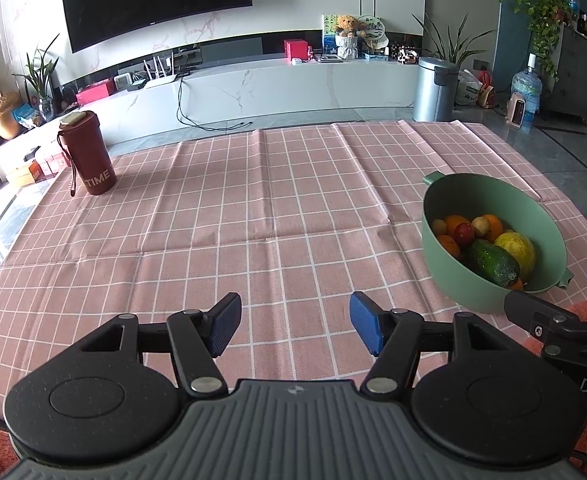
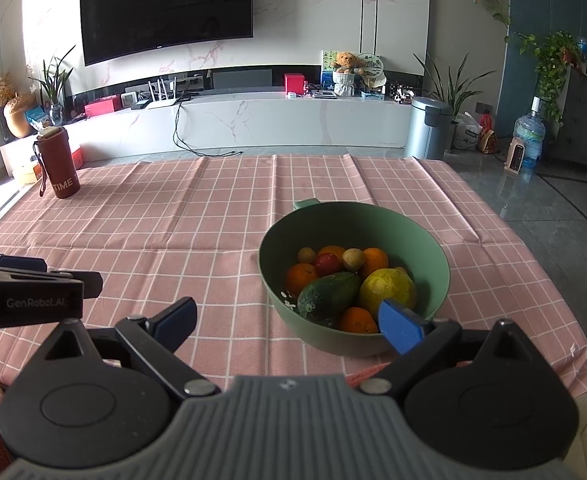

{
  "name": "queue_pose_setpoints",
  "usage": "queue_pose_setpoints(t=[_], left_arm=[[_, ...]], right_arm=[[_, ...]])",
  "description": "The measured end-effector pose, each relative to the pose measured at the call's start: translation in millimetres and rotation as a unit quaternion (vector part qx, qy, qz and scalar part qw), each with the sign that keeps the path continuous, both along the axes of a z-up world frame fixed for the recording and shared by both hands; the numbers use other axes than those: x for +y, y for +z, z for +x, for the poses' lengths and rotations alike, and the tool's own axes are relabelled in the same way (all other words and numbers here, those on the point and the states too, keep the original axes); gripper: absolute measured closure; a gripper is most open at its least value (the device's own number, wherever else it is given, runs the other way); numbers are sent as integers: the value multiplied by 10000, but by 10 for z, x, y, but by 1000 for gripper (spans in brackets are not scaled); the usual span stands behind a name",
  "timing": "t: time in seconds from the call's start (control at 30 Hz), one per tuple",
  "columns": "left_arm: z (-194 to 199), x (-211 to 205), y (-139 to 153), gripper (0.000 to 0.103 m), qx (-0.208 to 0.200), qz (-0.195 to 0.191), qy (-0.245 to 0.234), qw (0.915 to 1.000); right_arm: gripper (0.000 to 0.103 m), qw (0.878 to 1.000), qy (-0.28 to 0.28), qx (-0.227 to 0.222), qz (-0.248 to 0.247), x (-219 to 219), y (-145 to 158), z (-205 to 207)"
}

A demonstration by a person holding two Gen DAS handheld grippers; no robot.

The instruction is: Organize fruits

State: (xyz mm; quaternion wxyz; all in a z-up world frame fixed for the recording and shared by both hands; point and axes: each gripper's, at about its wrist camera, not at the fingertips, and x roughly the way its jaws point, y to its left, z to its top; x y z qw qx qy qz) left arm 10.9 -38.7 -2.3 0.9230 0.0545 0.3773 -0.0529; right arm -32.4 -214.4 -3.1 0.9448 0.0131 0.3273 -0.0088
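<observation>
Your inventory by finish: tablecloth (image 1: 253, 208), pink checked cloth, matt, creased along its folds. Bowl (image 2: 353, 332), green, smooth matt, plastic by its look. Cucumber (image 2: 327, 294), dark, bumpy skin with a slight sheen. Lemon (image 2: 387, 286), dimpled peel. Your left gripper (image 1: 295, 326): matt black plastic arms, ribbed blue pads (image 1: 223, 326), bright metal pivots. Trash can (image 1: 433, 88): brushed metal.

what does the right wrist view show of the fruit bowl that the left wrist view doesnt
Only the right wrist view shows the orange at the bowl's near wall and white specks by the cucumber. Only the left wrist view shows the bowl's near handle tab. Both share the green plastic bowl of fruit, the dark green cucumber, the large yellow citrus, the red tumbler and the pink checked tablecloth.
</observation>
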Motion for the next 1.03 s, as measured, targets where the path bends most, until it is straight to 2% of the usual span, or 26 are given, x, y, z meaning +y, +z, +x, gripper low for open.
queue_pose_setpoints(t=[1.03], left_arm=[[-27, -18, 30, 30, -89, 63, -26, 9999]], right_arm=[[9, 10000, -34, 20, 23, 2, -12, -8]])
